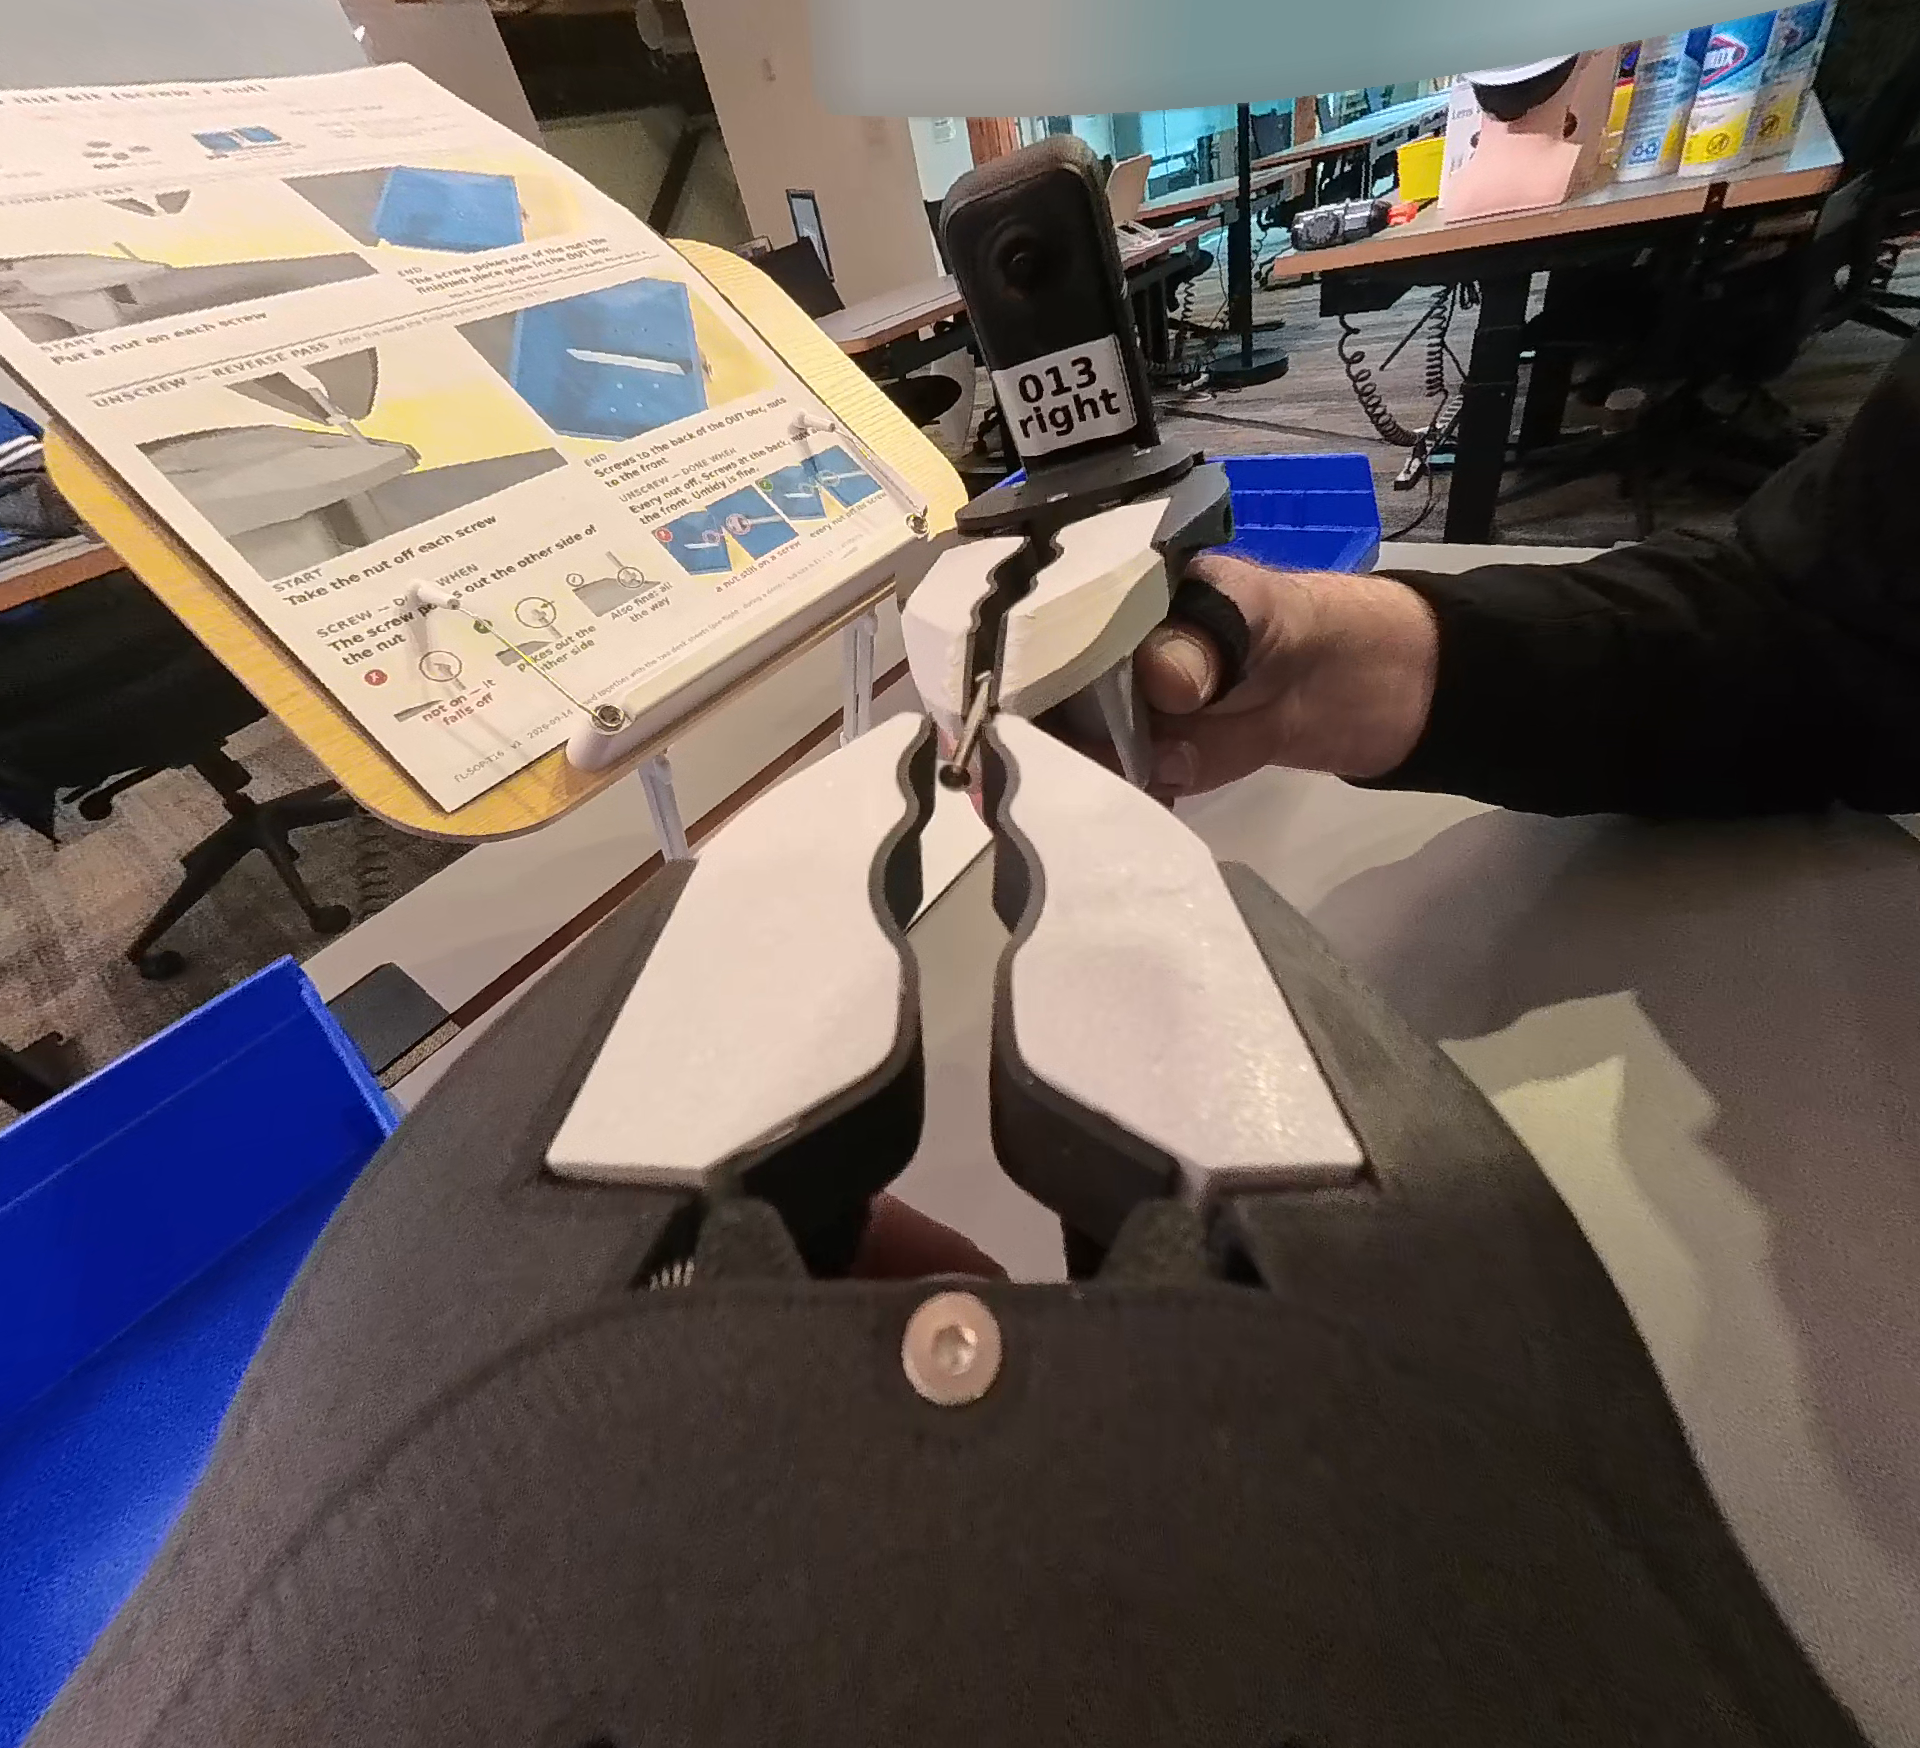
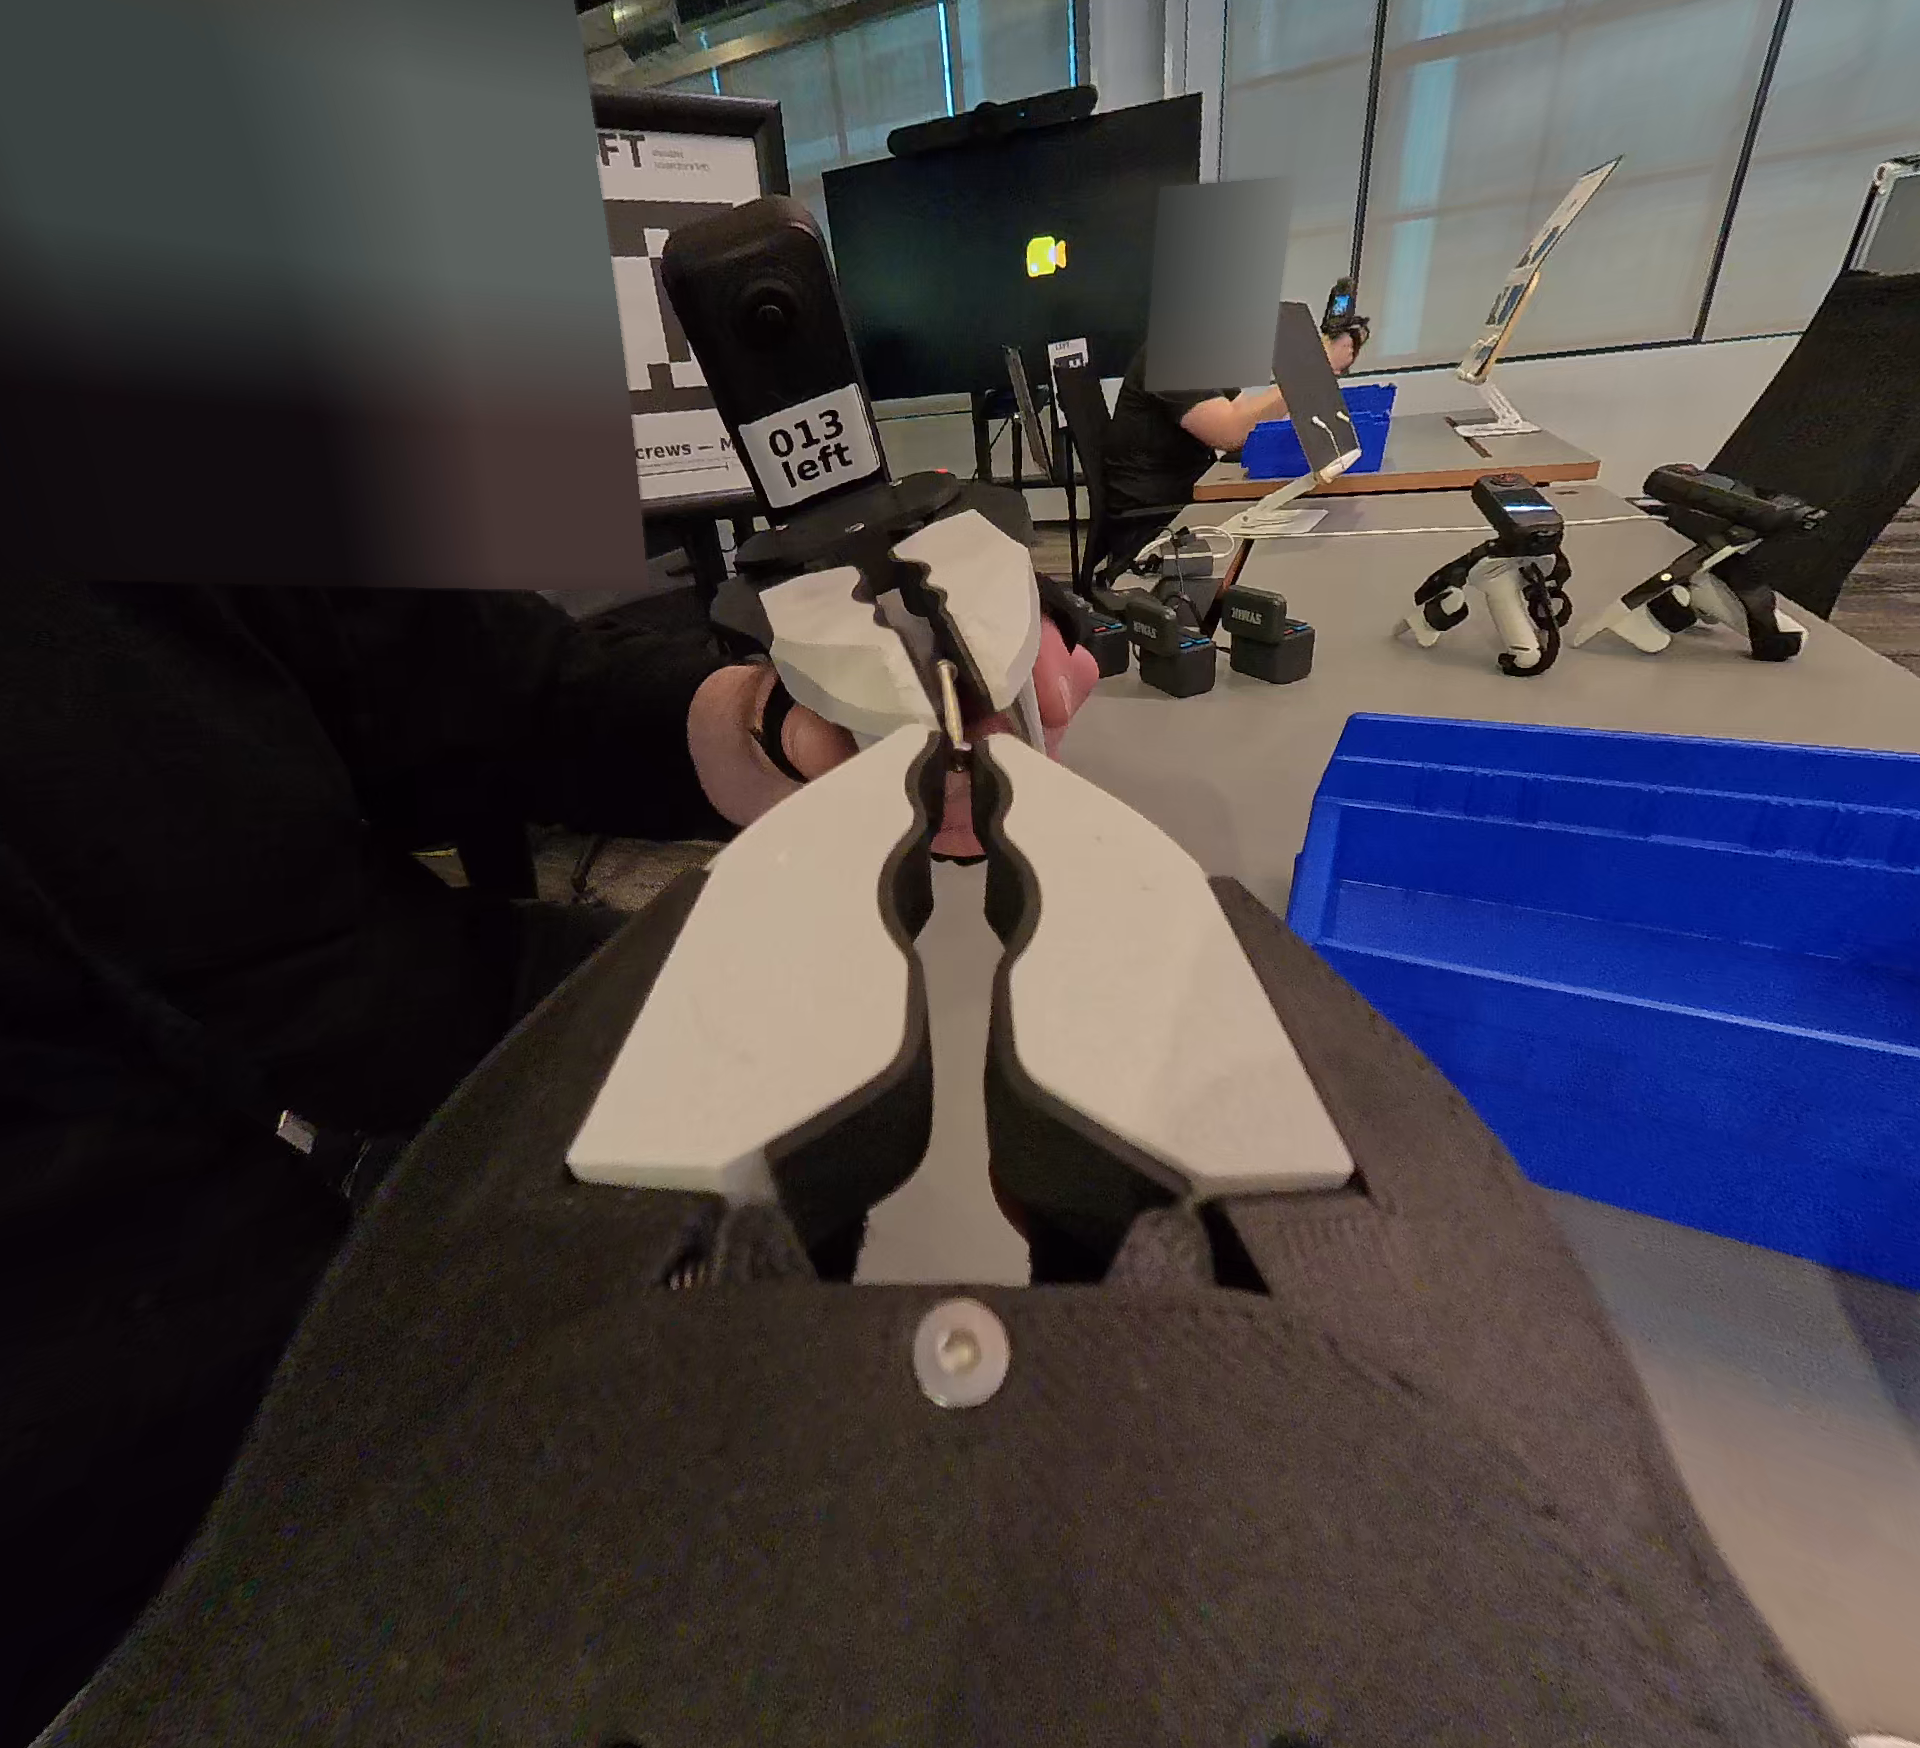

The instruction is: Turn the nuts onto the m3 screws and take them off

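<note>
A: How are the grippers held?

B: They are met tip to tip above the table (image 1: 1621,950). The left gripper (image 1: 951,753) is closed to a narrow slit, and so is the right gripper (image 2: 956,753). The screw (image 1: 971,711) is bridged between them: its shaft is pinched in the farther fingers in each view, and its dark end is seated at the tips of the nearer ones. Whether that end is a nut or the head cannot be told.

A: Where is the screw set against the edges?

B: It is held in the air, tilted, over the table's left edge, which is seen running diagonally under the fingers in the left wrist view. The lower lip of the sheet stand (image 1: 665,732) is found just beside the right gripper's fingers, apart from them.

A: What room is left at the sides?

B: On the left, the wall of the left bin (image 1: 156,1231) is seen near the left gripper's body. On the right, the right bin (image 2: 1610,950) is set near the right gripper, its rim below the fingertips. Bare grey tabletop is shown between that bin and the grippers. A hand (image 1: 1299,659) is wrapped around the right gripper's handle.
</note>
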Motion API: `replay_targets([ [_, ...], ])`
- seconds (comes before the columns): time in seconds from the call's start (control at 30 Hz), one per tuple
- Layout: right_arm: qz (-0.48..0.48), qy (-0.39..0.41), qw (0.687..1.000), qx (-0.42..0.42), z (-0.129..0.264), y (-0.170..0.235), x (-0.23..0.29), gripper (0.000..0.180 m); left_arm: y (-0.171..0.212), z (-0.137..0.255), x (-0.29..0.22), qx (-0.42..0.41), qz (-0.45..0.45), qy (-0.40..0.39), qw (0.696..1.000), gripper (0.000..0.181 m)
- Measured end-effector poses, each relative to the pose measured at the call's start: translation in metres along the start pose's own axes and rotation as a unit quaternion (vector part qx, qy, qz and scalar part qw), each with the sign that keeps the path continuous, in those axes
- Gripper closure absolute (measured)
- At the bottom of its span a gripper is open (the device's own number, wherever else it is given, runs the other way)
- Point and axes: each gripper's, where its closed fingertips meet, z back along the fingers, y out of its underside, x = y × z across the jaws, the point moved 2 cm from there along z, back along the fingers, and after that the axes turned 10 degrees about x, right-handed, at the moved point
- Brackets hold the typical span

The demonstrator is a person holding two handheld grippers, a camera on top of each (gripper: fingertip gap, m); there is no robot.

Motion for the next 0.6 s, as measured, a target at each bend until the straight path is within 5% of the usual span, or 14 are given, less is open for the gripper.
replay_targets([
  [0.6, 0.023, 0.015, 1.000, -0.006, 0.000, -0.002, 0.001, 0.175, 0.001, 0.011, -0.005, -0.008, 0.060, 0.046, 0.997, 0.178],
])
